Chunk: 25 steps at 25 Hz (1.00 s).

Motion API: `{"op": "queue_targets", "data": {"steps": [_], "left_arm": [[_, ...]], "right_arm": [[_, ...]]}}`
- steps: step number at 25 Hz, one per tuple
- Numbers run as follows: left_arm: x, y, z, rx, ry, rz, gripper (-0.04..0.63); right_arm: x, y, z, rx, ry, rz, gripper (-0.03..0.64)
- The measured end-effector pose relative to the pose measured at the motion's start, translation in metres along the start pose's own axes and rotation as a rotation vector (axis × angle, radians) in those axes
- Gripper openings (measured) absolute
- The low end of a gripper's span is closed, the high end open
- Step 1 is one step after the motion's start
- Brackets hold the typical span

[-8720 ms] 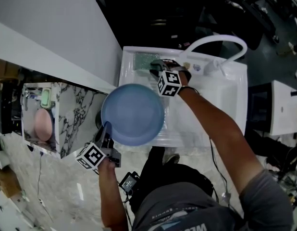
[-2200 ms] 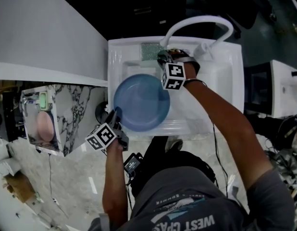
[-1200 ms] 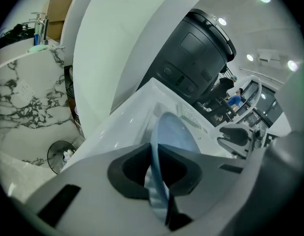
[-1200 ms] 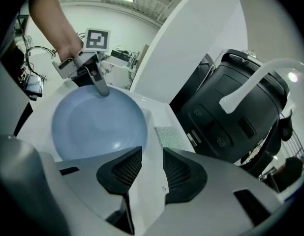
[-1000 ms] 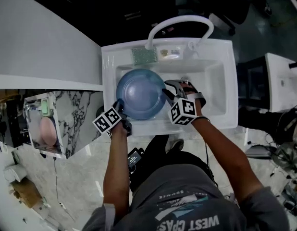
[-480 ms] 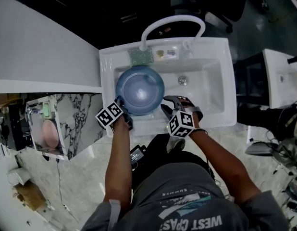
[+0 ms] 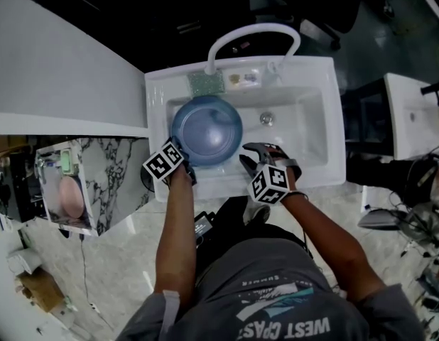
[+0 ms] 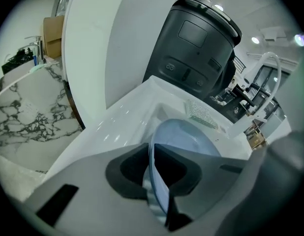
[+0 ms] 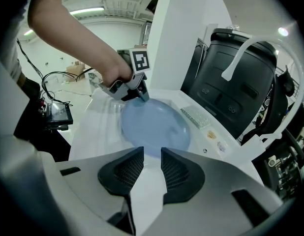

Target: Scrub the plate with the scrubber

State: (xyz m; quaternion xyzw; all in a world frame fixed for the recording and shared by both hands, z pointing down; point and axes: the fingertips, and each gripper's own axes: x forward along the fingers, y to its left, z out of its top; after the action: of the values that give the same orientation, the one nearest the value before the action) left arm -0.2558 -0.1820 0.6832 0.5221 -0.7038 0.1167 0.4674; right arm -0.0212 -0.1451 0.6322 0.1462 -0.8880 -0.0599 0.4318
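Between the pads of your left gripper [image 8: 153,178], you are pinching the near rim of the round blue plate [image 8: 184,141]; the jaws are standing almost together, with only the thin edge of the plate separating them. From the head view, that left gripper [image 7: 178,150] is reaching in over the front left corner of the white rectangular sink [image 7: 326,130], and the plate [image 7: 207,125] is sitting low in the left part of the basin. Whether it is resting on the bottom cannot be determined.

Your right gripper [image 9: 147,168] is carrying nothing. Its jaws are closing, a clear gap is showing between the ribbed pads, and only bare sink surface is lying beyond them. You are holding this right gripper [image 7: 248,156] above the front rim of the sink, just right of the plate and apart from it, pointing toward the plate's face [image 9: 154,124].

Further out, the green rectangular scrubber [image 7: 207,84] is lying flat on the back ledge of the sink, just behind the plate and beside the foot of the white arched faucet [image 7: 255,34]. Neither gripper is touching the scrubber. A black bin [image 9: 226,87] is standing behind the sink.
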Motion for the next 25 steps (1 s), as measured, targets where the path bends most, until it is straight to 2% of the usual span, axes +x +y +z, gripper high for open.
{"op": "queue_targets", "data": {"steps": [5, 9, 11, 18, 23, 25], "left_arm": [[-0.004, -0.009, 0.005, 0.085, -0.005, 0.009, 0.041], [-0.006, -0.011, 0.009, 0.144, -0.011, 0.016, 0.043], [-0.009, -0.014, 0.014, 0.18, -0.024, 0.019, 0.043], [-0.023, -0.023, 0.026, 0.216, -0.065, 0.006, 0.043], [-0.047, -0.048, 0.048, 0.257, -0.143, -0.051, 0.043], [-0.063, -0.059, 0.06, 0.284, -0.185, -0.075, 0.043]], "right_arm": [[0.0, 0.001, -0.006, 0.045, 0.008, 0.02, 0.13], [0.015, -0.013, -0.02, 0.242, 0.017, 0.04, 0.132], [0.019, -0.025, -0.025, 0.304, 0.027, 0.028, 0.132], [0.011, -0.046, -0.025, 0.305, 0.024, -0.019, 0.132], [-0.01, -0.051, -0.005, 0.281, -0.036, -0.057, 0.127], [-0.021, -0.051, 0.009, 0.277, -0.073, -0.066, 0.106]]}}
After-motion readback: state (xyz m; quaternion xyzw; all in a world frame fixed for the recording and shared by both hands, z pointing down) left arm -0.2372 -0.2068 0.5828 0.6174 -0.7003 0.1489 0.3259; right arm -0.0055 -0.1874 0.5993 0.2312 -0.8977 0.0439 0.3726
